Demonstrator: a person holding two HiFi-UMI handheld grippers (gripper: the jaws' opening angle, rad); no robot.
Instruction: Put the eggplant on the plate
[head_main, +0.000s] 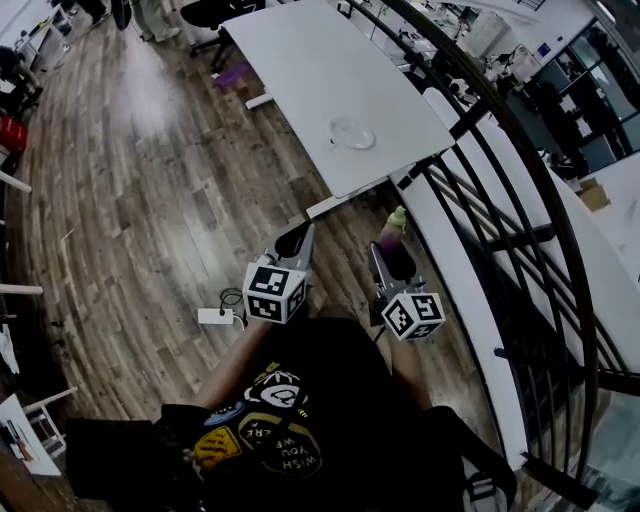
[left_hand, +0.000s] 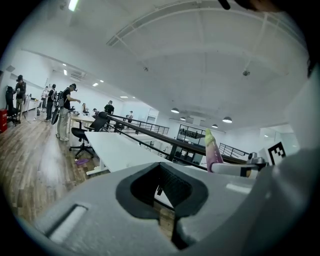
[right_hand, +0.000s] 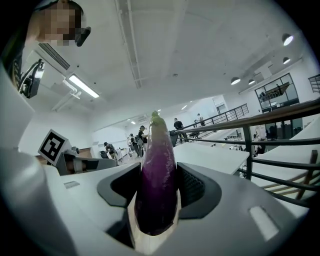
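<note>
**A:** Where is the eggplant (right_hand: 157, 175) sitting?
**B:** It is being held between the pads of the right gripper (head_main: 392, 252), which is clamping its purple body. The green end is sticking out past the jaw tips
**A:** What is the left gripper (left_hand: 166, 184) doing?
**B:** Its jaws are resting together with nothing in them, beside the right one, over the wood floor (head_main: 150, 200)
**A:** And the plate (head_main: 352, 134)?
**B:** It is lying on the white table (head_main: 290, 60) ahead, well apart from the eggplant, with a black railing (head_main: 500, 190) running along the right
</note>
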